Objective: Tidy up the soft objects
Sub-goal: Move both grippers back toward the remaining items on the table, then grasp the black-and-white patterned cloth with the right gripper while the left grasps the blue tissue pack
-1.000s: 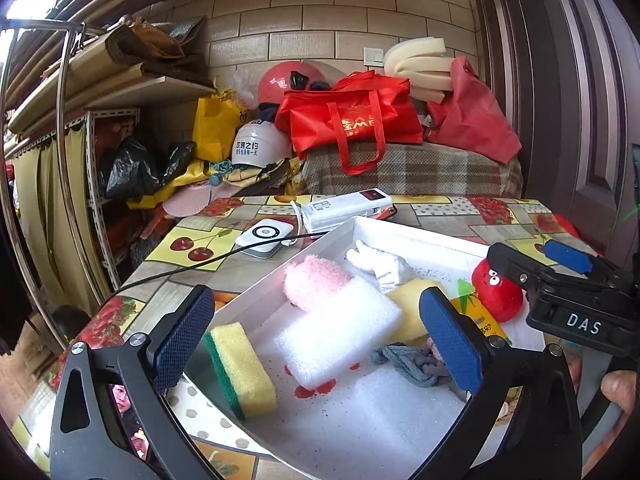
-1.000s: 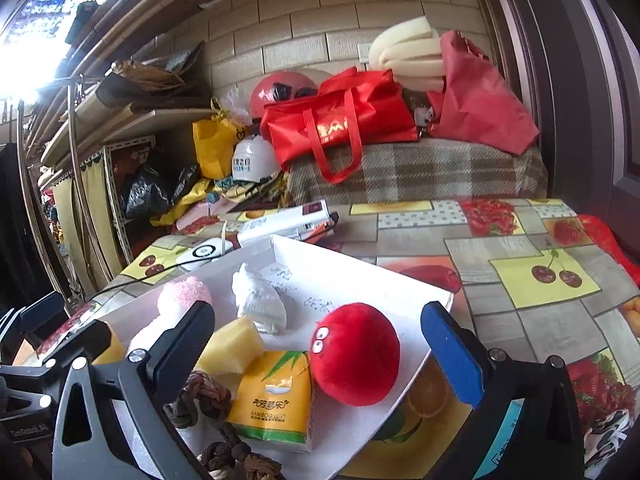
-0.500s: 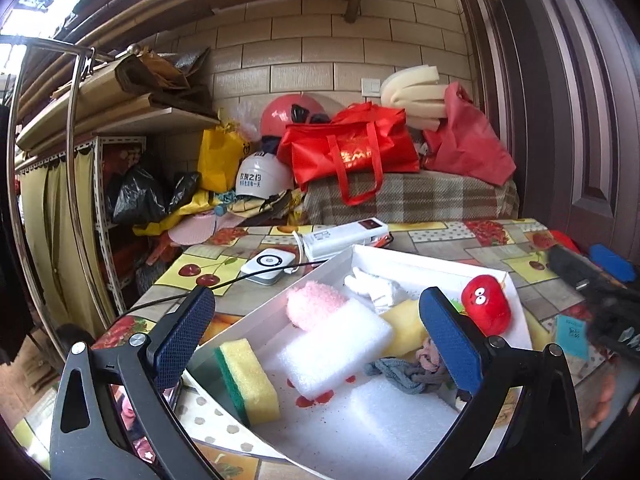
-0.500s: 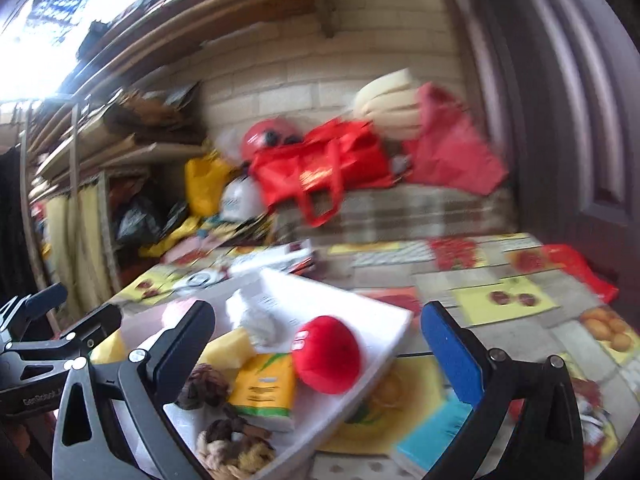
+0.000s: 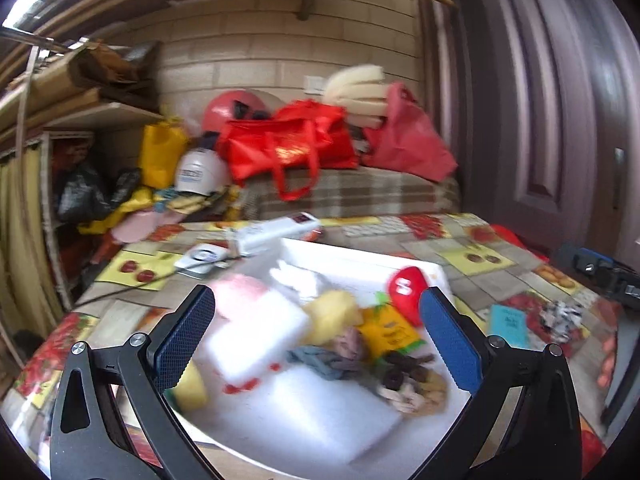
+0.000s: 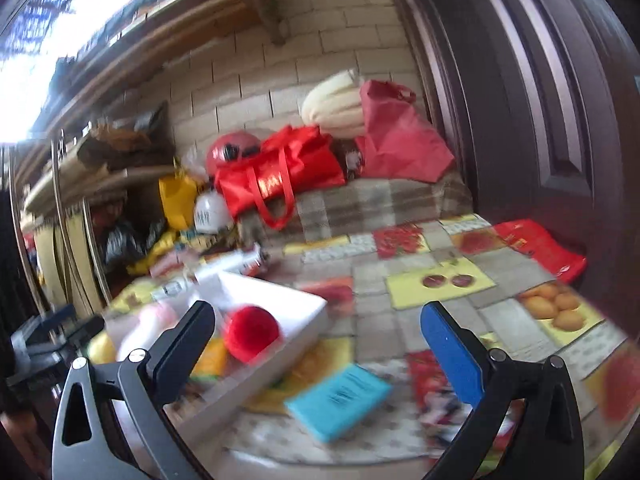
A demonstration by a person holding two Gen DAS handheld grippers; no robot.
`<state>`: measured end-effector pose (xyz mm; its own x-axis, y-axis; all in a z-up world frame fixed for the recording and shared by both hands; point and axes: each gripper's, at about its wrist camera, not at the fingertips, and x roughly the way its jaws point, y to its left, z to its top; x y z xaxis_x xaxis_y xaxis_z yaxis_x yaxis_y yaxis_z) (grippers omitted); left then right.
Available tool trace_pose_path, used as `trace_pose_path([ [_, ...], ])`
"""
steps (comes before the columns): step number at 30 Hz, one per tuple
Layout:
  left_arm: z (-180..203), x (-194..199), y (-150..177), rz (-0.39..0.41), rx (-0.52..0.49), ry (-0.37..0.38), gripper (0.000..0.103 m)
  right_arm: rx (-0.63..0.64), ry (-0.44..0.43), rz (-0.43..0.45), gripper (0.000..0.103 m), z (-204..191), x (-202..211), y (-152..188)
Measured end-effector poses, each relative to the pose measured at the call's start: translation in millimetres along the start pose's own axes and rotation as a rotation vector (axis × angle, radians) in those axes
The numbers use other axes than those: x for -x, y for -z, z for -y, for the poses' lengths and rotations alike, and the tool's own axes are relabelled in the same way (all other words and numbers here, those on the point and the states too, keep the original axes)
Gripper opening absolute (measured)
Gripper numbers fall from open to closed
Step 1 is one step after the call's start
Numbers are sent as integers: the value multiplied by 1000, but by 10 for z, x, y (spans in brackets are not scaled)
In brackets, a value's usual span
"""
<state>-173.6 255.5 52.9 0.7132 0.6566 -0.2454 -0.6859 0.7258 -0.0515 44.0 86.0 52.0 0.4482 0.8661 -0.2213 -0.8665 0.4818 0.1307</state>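
A white foam tray [image 5: 360, 256] on the table holds soft things: a pink puff [image 5: 240, 286], a white foam block [image 5: 256, 336], a yellow sponge [image 5: 192, 384], a red plush ball [image 5: 406, 290], a yellow tissue pack [image 5: 388, 330], a grey cloth [image 5: 320, 360] and a braided rope [image 5: 404, 376]. My left gripper [image 5: 316, 344] hangs open above the tray, holding nothing. My right gripper [image 6: 318, 350] is open and empty over the tray's right corner [image 6: 312, 304], with the red plush ball [image 6: 250, 332] near its left finger. A turquoise pack [image 6: 340, 400] lies on the tablecloth outside the tray.
Beyond the tray lie a white power strip [image 5: 276, 232] and a round white device [image 5: 202, 258] with a black cable. Red bags [image 5: 288, 144], helmets and foam are piled on a checked surface at the back. A dark door [image 6: 540, 100] stands right, metal shelves [image 5: 36, 184] left.
Both grippers have drawn back and risen from the tray. The right one swung rightward, so the tablecloth and turquoise pack now show. Both views are blurred by motion.
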Motion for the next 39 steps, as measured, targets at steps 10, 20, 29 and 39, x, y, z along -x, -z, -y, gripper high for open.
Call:
trace_pose_path([
  [10, 744, 39, 48, -86, -181, 209, 103, -74, 118, -421, 103, 800, -303, 322],
  [20, 1482, -388, 125, -305, -208, 229, 103, -25, 95, -537, 44, 762, -491, 442],
  [29, 2092, -1157, 159, -466, -290, 183, 103, -285, 103, -469, 44, 1301, -315, 408],
  [39, 2173, -1352, 264, -563, -314, 239, 54, -303, 80, -464, 44, 1333, -291, 409],
])
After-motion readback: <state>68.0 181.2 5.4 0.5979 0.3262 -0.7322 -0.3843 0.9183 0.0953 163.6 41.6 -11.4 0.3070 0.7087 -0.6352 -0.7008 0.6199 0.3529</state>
